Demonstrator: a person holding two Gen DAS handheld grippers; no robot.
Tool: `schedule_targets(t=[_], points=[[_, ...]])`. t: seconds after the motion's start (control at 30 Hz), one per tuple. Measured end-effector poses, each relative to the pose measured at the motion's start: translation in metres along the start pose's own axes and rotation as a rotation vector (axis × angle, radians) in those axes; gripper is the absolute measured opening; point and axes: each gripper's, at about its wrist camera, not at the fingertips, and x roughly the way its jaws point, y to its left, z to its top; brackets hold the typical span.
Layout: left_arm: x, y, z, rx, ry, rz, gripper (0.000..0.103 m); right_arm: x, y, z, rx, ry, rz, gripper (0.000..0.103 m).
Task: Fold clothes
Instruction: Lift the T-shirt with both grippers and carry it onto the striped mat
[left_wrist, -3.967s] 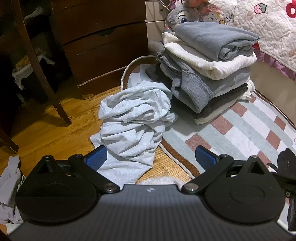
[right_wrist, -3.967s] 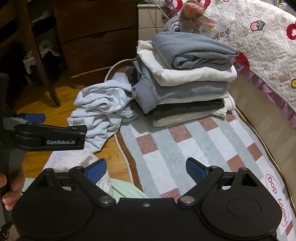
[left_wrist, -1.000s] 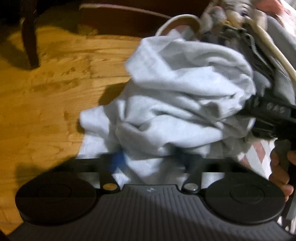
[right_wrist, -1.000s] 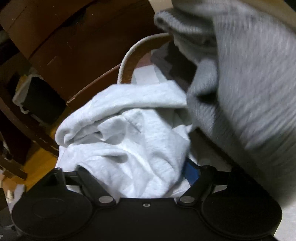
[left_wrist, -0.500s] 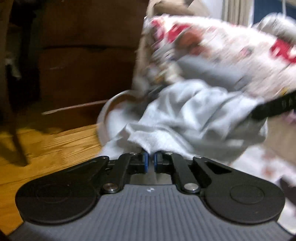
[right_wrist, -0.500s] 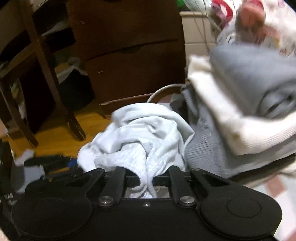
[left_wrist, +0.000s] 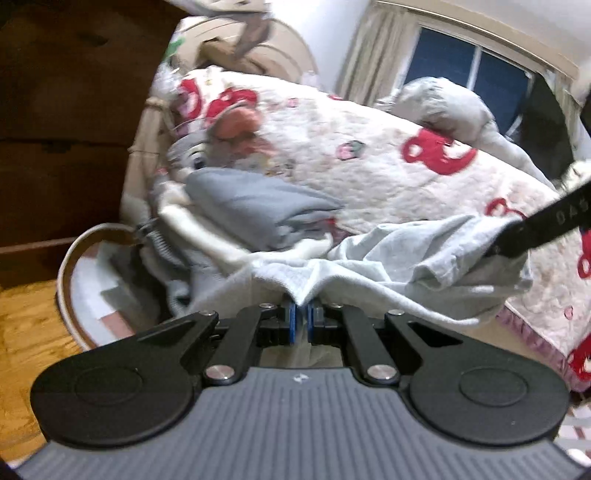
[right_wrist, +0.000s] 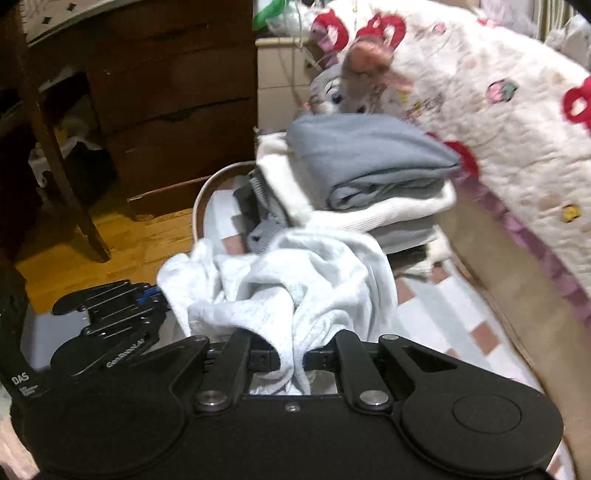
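A crumpled light grey garment (left_wrist: 399, 254) hangs in the air between my two grippers. My left gripper (left_wrist: 303, 318) is shut on one fold of it, the blue pads pinching the cloth. The other gripper's black body (left_wrist: 535, 229) reaches in from the right of the left wrist view, on the cloth's far end. In the right wrist view the same garment (right_wrist: 295, 280) bunches over my right gripper (right_wrist: 293, 360), which is shut on a fold. My left gripper (right_wrist: 147, 295) shows at the left there. A stack of folded clothes (right_wrist: 369, 173) stands behind.
A bed with a white quilt with red prints (left_wrist: 369, 155) fills the right side, a grey plush toy (right_wrist: 354, 85) against it. A dark wooden dresser (right_wrist: 177, 96) and chair leg (right_wrist: 66, 177) stand left. A checked rug (right_wrist: 454, 321) covers the floor beside wood flooring (right_wrist: 92, 258).
Both grippers closed on the light grey garment and lifted it off the floor. The views rose from the floor to the folded stack and the bed.
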Motion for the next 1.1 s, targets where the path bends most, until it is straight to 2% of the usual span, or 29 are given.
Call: schedule_targets(t=[0.1, 0.2, 0.27, 0.33, 0.47, 0.53, 0.63, 0.73, 0.87, 1.1], points=[[0.008, -0.028, 0.002, 0.031, 0.025, -0.020, 0.005, -0.020, -0.017, -0.010, 0.024, -0.046, -0.024, 0.009], [0.018, -0.058, -0.002, 0.060, 0.057, -0.037, 0.005, -0.031, -0.051, -0.033, 0.087, -0.084, -0.039, 0.009], [0.027, -0.082, -0.006, 0.114, 0.076, -0.020, 0.005, -0.036, -0.078, -0.059, 0.143, -0.105, -0.037, 0.009], [0.037, -0.108, -0.014, 0.170, 0.100, 0.004, 0.004, -0.034, -0.109, -0.091, 0.254, -0.119, -0.011, 0.009], [0.063, -0.153, -0.029, 0.215, 0.127, 0.055, 0.003, -0.021, -0.155, -0.152, 0.448, -0.134, 0.023, 0.009], [0.076, -0.174, -0.027, 0.263, 0.116, 0.095, 0.003, -0.019, -0.159, -0.170, 0.390, -0.173, -0.028, 0.009], [0.085, -0.204, -0.014, 0.347, 0.066, 0.134, 0.003, -0.029, -0.164, -0.181, 0.349, -0.292, -0.072, 0.008], [0.075, -0.227, 0.013, 0.400, -0.019, 0.092, 0.003, -0.054, -0.170, -0.183, 0.358, -0.399, -0.073, 0.008], [0.055, -0.254, 0.042, 0.457, -0.111, 0.007, 0.003, -0.103, -0.180, -0.181, 0.359, -0.495, -0.114, 0.008], [0.021, -0.279, 0.086, 0.405, -0.206, -0.144, 0.003, -0.193, -0.182, -0.170, 0.347, -0.576, -0.157, 0.008]])
